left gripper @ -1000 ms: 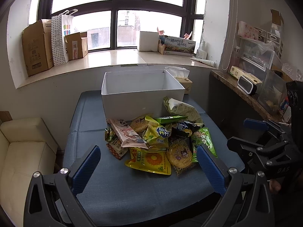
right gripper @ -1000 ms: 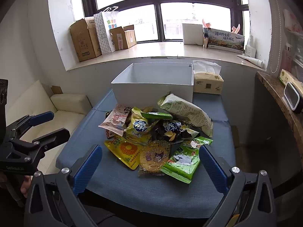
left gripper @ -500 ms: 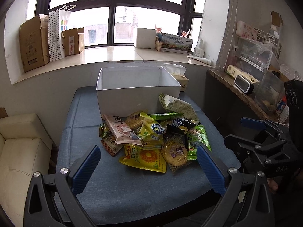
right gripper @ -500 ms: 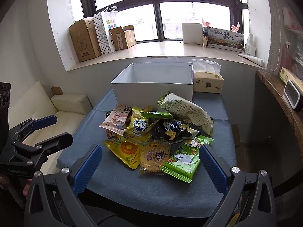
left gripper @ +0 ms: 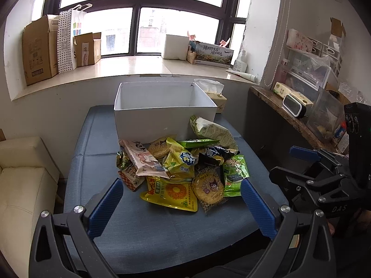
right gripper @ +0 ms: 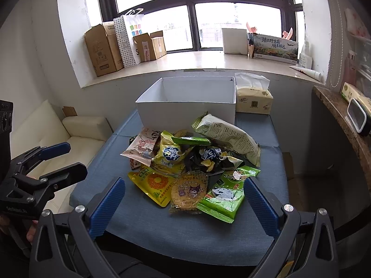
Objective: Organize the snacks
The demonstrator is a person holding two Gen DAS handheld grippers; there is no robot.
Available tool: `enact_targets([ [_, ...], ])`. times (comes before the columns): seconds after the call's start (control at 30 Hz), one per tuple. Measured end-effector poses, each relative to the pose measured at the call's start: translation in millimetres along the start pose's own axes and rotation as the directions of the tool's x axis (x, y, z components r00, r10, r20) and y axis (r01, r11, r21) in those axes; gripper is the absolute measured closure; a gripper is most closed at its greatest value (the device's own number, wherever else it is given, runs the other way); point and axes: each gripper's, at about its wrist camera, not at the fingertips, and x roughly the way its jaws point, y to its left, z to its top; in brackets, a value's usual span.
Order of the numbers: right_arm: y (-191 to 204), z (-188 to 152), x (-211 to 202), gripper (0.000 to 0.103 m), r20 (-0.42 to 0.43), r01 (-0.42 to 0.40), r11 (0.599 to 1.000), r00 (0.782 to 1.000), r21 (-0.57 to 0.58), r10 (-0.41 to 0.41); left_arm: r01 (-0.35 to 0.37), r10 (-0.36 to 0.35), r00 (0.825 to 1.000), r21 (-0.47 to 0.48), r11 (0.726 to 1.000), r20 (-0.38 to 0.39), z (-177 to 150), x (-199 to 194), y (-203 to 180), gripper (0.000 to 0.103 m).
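A pile of snack packets (left gripper: 183, 166) lies on the blue padded table (left gripper: 148, 231), also in the right wrist view (right gripper: 192, 162). It includes a yellow pouch (left gripper: 171, 193), a round cookie pack (left gripper: 207, 188), a green packet (left gripper: 235, 173) and a pink packet (left gripper: 143, 158). An open white box (left gripper: 165, 113) stands behind the pile, empty as far as I see. My left gripper (left gripper: 180, 208) is open and empty, short of the pile. My right gripper (right gripper: 183, 208) is open and empty, near the table's front edge; it also shows in the left wrist view (left gripper: 299, 164).
A tissue box (right gripper: 254, 98) stands right of the white box. A cream sofa (left gripper: 25, 176) is at the left. A dark side shelf (left gripper: 289, 115) with a clock and containers is at the right. Cardboard boxes (left gripper: 39, 48) stand on the window sill.
Both grippers have moved slightly closer to the pile, the view shifting a little; both stay open and empty. The snacks have not moved.
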Motion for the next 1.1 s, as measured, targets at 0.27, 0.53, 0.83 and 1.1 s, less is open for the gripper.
enact_targets([
  [0.27, -4.1, -0.7, -0.5, 0.000, 0.000, 0.006, 1.000, 1.000, 0.011, -0.006, 0.016, -0.016, 1.000, -0.010, 1.000, -0.008, -0.6, 1.9, 1.9, 0.000],
  [0.53, -8.6, -1.9, 0.8, 0.000, -0.009, 0.011, 1.000, 1.000, 0.026, -0.010, 0.013, -0.013, 1.000, -0.011, 1.000, -0.020, -2.0, 4.4, 1.2, 0.000],
  [0.83, -5.3, -3.2, 1.5, 0.000, -0.012, 0.008, 1.000, 1.000, 0.012, -0.008, 0.003, -0.003, 1.000, -0.007, 1.000, -0.024, -1.9, 4.6, 0.1, 0.000],
  [1.1, -6.4, -4.1, 2.4, 0.000, -0.014, -0.006, 1.000, 1.000, 0.022, 0.006, -0.001, 0.000, 1.000, -0.009, 1.000, -0.024, -1.8, 5.7, 1.6, 0.000],
])
